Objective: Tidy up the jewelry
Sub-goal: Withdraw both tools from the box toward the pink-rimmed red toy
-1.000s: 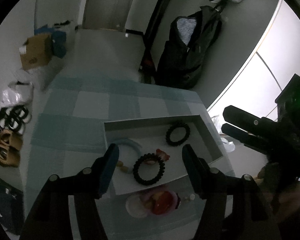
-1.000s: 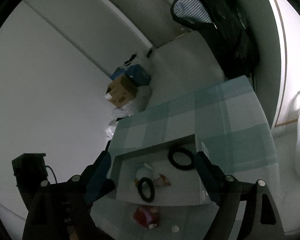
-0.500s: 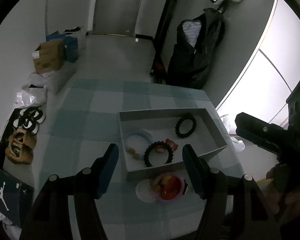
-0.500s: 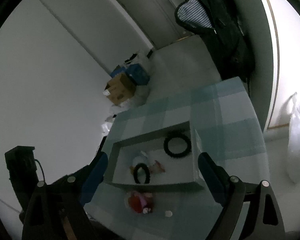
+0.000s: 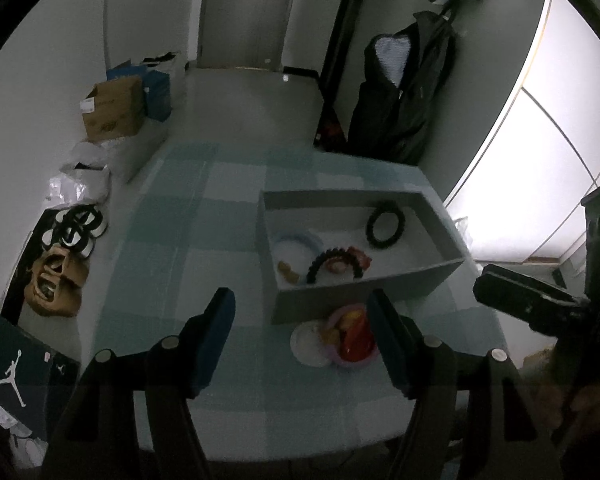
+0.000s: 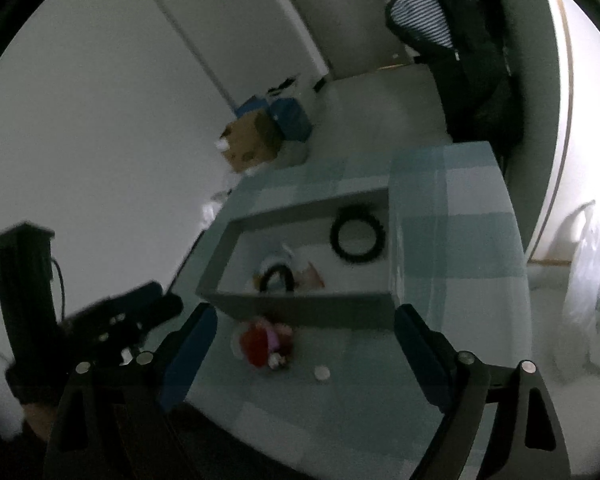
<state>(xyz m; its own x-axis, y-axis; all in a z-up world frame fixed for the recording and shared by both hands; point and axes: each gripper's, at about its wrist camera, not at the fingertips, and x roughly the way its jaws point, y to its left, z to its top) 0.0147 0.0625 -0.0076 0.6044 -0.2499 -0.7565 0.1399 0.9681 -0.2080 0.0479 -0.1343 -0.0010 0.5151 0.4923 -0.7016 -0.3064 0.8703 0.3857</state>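
A grey open box (image 5: pixel 356 294) (image 6: pixel 300 306) stands on the checked tablecloth. Inside lie a black bead bracelet (image 5: pixel 384 226) (image 6: pixel 356 236) at the far right, a second black bracelet (image 5: pixel 334 264) (image 6: pixel 278 278), a pale blue ring (image 5: pixel 298 240) and small orange pieces (image 5: pixel 288 270). In front of the box sit a red and pink piece (image 5: pixel 354 340) (image 6: pixel 262 342) and a white disc (image 5: pixel 308 344). My left gripper (image 5: pixel 304 340) is open and empty, high above the table's near side. My right gripper (image 6: pixel 304 356) is open and empty, also raised.
A small white round bit (image 6: pixel 322 372) lies on the cloth near the front edge. On the floor are a cardboard box (image 5: pixel 114 110), blue boxes (image 5: pixel 156 88), shoes (image 5: pixel 56 276) and plastic bags (image 5: pixel 82 176). A dark coat (image 5: pixel 404 92) hangs beyond the table.
Both grippers have pulled back and up from the box, so the table looks smaller and farther. Both stay open and empty. The jewelry has not moved.
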